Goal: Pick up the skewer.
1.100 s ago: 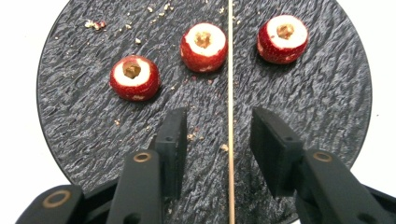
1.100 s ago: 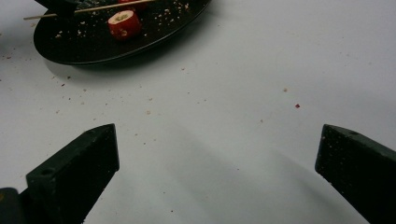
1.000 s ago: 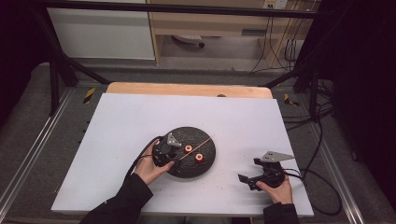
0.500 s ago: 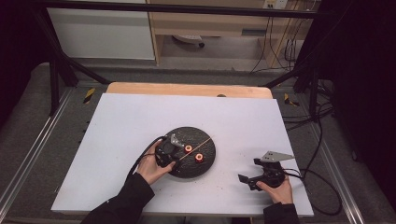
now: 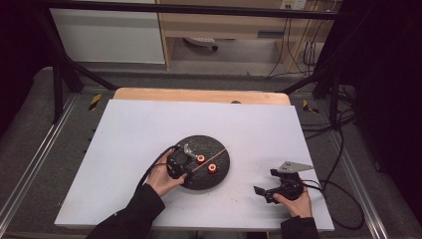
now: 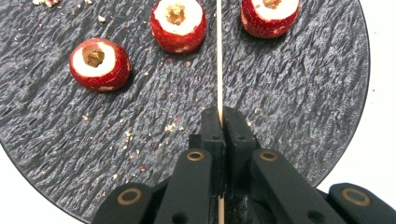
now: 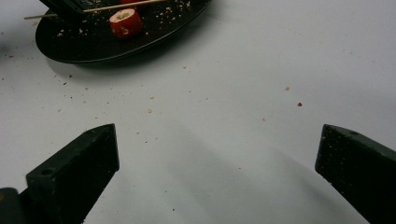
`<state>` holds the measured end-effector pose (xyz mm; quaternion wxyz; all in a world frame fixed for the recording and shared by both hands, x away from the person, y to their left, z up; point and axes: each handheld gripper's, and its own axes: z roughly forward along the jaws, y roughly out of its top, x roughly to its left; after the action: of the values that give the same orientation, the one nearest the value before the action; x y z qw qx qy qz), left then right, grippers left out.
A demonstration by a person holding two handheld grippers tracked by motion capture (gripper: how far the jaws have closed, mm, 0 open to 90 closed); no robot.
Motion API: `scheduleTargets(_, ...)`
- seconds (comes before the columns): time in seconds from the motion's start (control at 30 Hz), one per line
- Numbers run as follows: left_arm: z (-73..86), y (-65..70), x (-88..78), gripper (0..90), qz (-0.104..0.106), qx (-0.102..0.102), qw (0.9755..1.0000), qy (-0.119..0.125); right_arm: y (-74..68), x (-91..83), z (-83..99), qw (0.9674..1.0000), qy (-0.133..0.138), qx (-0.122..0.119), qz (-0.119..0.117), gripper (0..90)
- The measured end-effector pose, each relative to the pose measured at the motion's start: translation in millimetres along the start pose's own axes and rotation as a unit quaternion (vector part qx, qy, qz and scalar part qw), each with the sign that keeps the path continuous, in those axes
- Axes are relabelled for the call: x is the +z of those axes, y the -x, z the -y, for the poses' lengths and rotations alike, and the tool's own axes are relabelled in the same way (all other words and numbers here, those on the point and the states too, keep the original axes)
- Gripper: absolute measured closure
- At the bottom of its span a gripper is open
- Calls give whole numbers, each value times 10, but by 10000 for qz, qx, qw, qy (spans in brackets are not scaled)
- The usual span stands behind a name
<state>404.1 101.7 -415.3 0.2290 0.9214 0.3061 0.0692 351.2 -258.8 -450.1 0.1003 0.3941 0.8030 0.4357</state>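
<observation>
A black round plate lies mid-table, with red cored fruit pieces and a thin wooden skewer on it. My left gripper rests over the plate's left part. Its jaws have just been closing and now pinch the skewer at the left gripper's tips. Three fruit pieces lie ahead of it. My right gripper sits on the white table to the plate's right. The right gripper is wide open over bare table.
Crumbs dot the plate and the white tabletop. The plate with one fruit piece lies up and left of the right gripper. Cables trail off the table's right edge.
</observation>
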Motion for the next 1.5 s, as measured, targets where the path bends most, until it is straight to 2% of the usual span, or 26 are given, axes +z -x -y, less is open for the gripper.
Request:
scheduleTargets(0.2,9,9,-17,878,-13,25,10000,17,-1,0,0,10000,-1,4,-1,7)
scheduleTargets(0.4,47,16,-85,881,-8,9,9998,176,-2,0,2,10000,-13,7,-12,7)
scheduleTargets(0.6,131,7,-174,881,-17,-87,9990,431,-3,3,2,10000,-41,31,-1,7)
scheduleTargets(0.77,236,-16,-255,881,-30,-229,9972,708,-3,7,2,10000,-37,39,12,8)
scheduleTargets(0.93,377,-33,-335,881,-46,-370,9942,1007,-3,12,0,10000,-54,65,16,8)
scheduleTargets(1.07,511,-39,-391,881,-31,-488,9907,1266,-3,19,1,9999,-71,63,32,8)
scheduleTargets(1.27,722,-34,-430,881,-66,-646,9843,1641,-5,20,-2,9999,-79,96,50,8)
scheduleTargets(1.43,878,-43,-443,881,-92,-767,9797,1848,-7,29,-3,9999,-93,117,36,8)
scheduleTargets(1.5,935,-51,-450,881,-77,-833,9771,1955,-12,34,-3,9998,-94,144,27,8)
